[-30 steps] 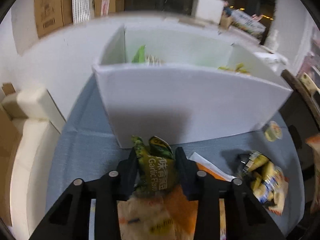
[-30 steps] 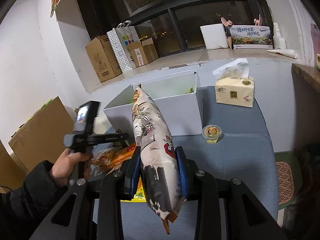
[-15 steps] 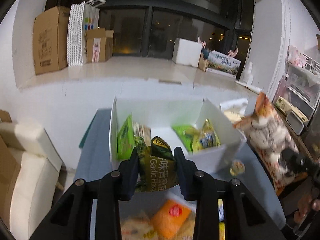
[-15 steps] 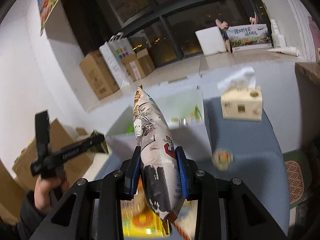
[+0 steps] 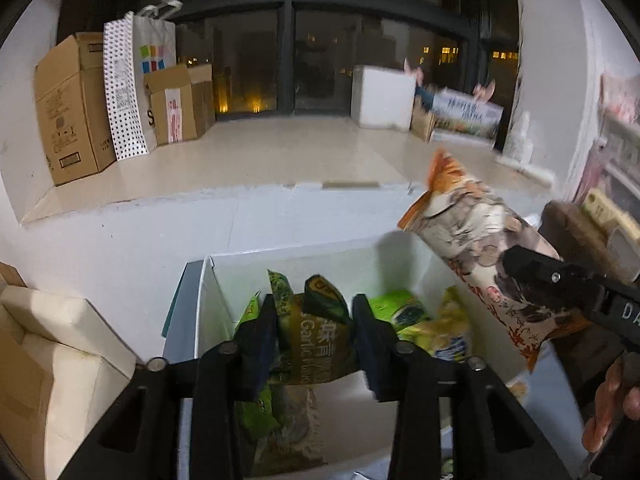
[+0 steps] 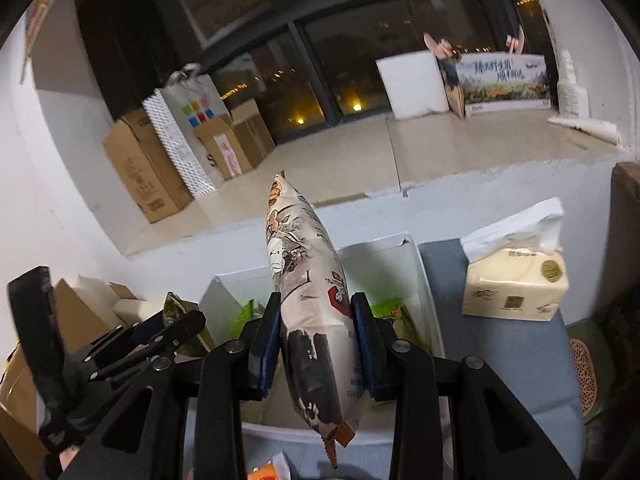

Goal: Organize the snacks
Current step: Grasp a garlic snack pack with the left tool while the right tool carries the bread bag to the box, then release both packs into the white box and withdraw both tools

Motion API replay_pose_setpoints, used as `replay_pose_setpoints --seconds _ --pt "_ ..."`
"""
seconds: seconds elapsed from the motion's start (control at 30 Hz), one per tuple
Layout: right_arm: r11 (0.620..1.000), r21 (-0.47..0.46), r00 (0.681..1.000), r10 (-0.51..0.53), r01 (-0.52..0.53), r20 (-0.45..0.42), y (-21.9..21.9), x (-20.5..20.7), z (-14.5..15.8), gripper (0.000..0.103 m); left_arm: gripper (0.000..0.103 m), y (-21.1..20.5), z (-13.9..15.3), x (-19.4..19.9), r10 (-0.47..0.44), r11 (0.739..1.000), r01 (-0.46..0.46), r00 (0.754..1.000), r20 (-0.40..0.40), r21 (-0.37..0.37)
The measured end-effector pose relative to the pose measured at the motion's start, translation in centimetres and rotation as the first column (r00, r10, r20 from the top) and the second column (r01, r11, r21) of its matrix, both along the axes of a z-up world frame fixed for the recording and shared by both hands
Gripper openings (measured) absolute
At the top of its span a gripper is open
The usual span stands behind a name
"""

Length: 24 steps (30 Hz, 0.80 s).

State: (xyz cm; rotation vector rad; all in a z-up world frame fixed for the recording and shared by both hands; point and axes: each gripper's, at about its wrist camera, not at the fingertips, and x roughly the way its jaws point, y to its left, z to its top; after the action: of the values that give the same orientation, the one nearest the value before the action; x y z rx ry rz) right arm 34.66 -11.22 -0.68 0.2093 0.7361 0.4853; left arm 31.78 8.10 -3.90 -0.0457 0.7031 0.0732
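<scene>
Left wrist view: the left gripper (image 5: 314, 334), jaws opening, hangs over the white box (image 5: 208, 300) with the garlic snack packet (image 5: 316, 344) between its pads; letting go squarely above a free gap looks best.

Right wrist view: the right gripper (image 6: 316, 336), jaws easing apart around the long patterned bag (image 6: 308, 292), should drop lower before the bag falls.
</scene>
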Motion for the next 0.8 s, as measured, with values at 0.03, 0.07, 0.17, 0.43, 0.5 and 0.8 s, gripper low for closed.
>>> replay_pose_setpoints --seconds 0.03,0.07,0.17,0.43,0.5,0.8 --pt "1.0 0.003 1.0 0.009 -0.009 -0.021 0.3 0.5 -0.4 0.049 0.088 0.0 -0.7 0.9 -0.005 1.0 0.005 0.999 -0.054 0.001" --pt "0.999 0.009 0.998 0.032 -0.032 -0.051 0.7 1.2 -1.0 0.061 0.101 0.0 -1.3 1.2 -0.003 1.0 0.003 0.996 -0.09 -0.002" --pt "1.0 -0.019 0.999 0.005 -0.006 -0.036 0.6 1.3 -1.4 0.103 0.103 0.3 -1.8 0.4 0.001 1.0 -0.003 0.998 -0.068 -0.019" --pt "0.996 -0.088 0.999 0.013 -0.008 0.052 0.0 -0.6 -0.8 0.103 0.103 0.8 -1.1 -1.1 0.008 0.999 -0.01 0.999 -0.045 -0.043" --pt "0.996 -0.087 0.998 0.023 -0.017 0.066 -0.2 -1.1 -0.3 0.103 0.103 0.8 -0.7 -1.9 0.005 0.999 -0.006 1.0 -0.03 -0.036" --pt "0.997 -0.063 0.985 0.059 -0.05 0.164 -2.8 -6.0 2.2 0.103 0.103 0.7 1.4 -7.6 -0.038 0.997 0.041 0.999 0.036 -0.071"
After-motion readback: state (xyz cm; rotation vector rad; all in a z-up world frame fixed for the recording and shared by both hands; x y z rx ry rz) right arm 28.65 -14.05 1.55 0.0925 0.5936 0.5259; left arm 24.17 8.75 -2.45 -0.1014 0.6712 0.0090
